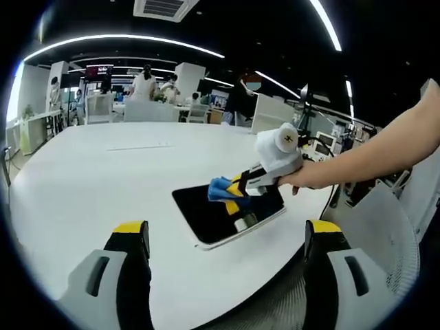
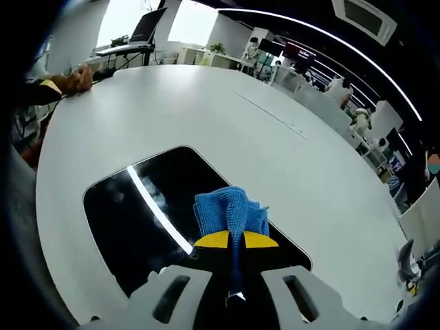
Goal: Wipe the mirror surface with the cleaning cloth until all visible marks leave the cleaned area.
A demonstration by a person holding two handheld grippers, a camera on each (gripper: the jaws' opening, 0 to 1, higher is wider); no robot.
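right gripper view: right tool [image 2: 236,242] pinches cloth [image 2: 230,210] mid-mirror [image 2: 130,206].

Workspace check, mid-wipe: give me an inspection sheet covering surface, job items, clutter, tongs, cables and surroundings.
Surface: white round table, bare around the mirror.
Job's things: dark rectangular mirror lies flat near the table edge, reflecting a ceiling light strip; marks on it too faint to judge. Blue cleaning cloth rests on the mirror.
Clutter: nothing seen on the table.
Tongs: right tongs shut on the cleaning cloth, pressed to the mirror; in the left gripper view they show over the mirror, held by a person's hand. Left tongs open, holding nothing, short of the mirror.
Cables: nothing seen on the table.
Surroundings: open office with desks, monitors, people at the far side; a mesh chair beside the table.
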